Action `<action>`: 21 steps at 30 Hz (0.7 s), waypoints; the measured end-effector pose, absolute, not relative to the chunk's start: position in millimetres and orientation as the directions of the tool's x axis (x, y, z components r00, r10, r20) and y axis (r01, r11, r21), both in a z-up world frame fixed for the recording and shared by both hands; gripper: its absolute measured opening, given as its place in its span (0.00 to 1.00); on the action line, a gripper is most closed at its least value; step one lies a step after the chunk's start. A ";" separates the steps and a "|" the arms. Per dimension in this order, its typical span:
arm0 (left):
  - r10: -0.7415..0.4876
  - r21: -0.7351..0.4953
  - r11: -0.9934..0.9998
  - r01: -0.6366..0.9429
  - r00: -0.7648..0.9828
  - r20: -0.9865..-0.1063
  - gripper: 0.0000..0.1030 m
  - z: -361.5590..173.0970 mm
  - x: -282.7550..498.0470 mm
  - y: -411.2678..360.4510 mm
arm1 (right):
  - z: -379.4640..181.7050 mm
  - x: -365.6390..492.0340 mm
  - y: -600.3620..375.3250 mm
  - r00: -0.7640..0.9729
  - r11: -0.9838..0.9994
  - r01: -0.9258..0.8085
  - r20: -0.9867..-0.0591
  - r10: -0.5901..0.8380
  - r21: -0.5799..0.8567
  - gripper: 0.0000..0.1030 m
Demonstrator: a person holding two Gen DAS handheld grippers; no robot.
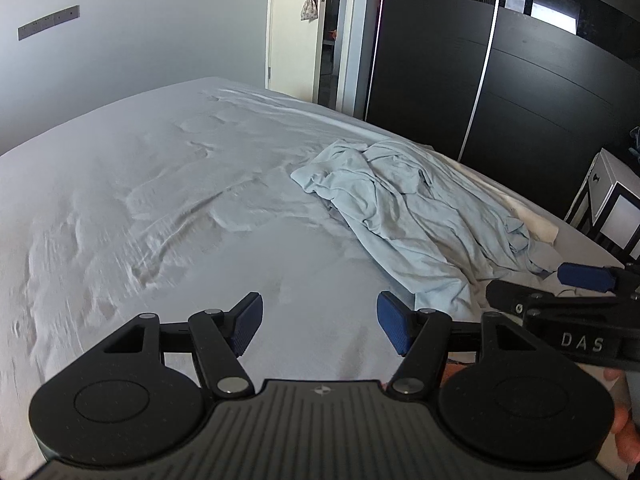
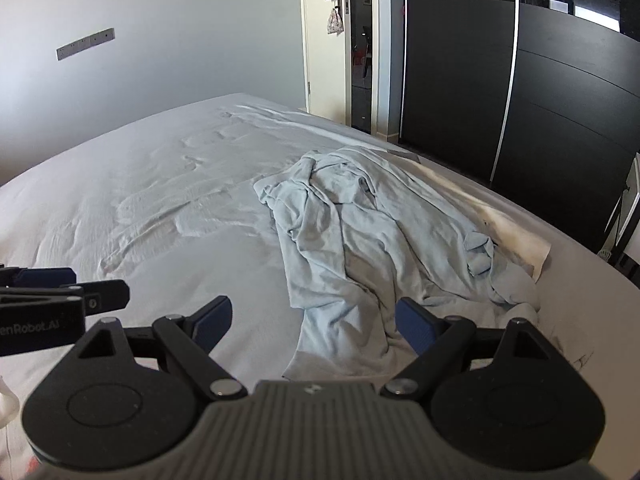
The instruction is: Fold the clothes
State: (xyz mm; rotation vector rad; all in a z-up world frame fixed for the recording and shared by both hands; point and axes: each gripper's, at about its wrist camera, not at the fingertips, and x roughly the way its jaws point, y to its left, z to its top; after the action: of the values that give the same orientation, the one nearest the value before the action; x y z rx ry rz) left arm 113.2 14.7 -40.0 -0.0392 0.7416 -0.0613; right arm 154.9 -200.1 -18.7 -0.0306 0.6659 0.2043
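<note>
A crumpled pale blue garment lies on the bed, toward the right half of the mattress; from the left wrist view it sits at about 2 o'clock, from the right wrist view it runs from 12 o'clock down to the near edge. Its nearest hem reaches between the fingers of the right hand-held gripper, whose jaws stand wide apart and hold nothing. The left hand-held gripper is also spread wide and empty, over bare sheet, with the garment's edge just beside its right finger.

From 9 to 12 o'clock the sheet is open and rumpled into low ridges. The right edge of the bed curves off at 3 o'clock, where a cream cloth lies partly under the garment.

Beyond the bed stand a grey wall, an open white door with a small pouch hanging from its handle, and a dark wardrobe. A white cabinet is cut off at the right border.

The garment's type, sleeves or collar are hard to make out in the folds. The sheet at lower left in the left wrist view is blurred.
</note>
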 end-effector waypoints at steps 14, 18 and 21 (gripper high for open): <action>-0.044 -0.045 0.999 0.015 0.642 -0.765 0.73 -91.3 187.8 49.6 | -97.3 292.8 -194.5 0.646 0.971 -0.226 -0.734 0.212 0.082 0.56; -0.038 -0.050 0.999 -0.002 0.625 -0.780 0.73 -100.0 197.0 59.8 | -110.8 313.2 -186.8 0.633 0.973 -0.227 -0.752 0.184 0.047 0.25; -0.031 -0.053 0.998 -0.017 0.619 -0.785 0.73 -102.6 200.1 66.1 | -104.8 312.8 -186.5 0.655 0.974 -0.223 -0.733 0.183 0.044 0.12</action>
State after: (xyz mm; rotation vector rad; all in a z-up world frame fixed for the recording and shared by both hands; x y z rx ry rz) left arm 200.1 66.1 -102.6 -0.0567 0.9034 -0.0084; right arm 312.8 -186.5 -104.8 -0.0516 0.8251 0.2301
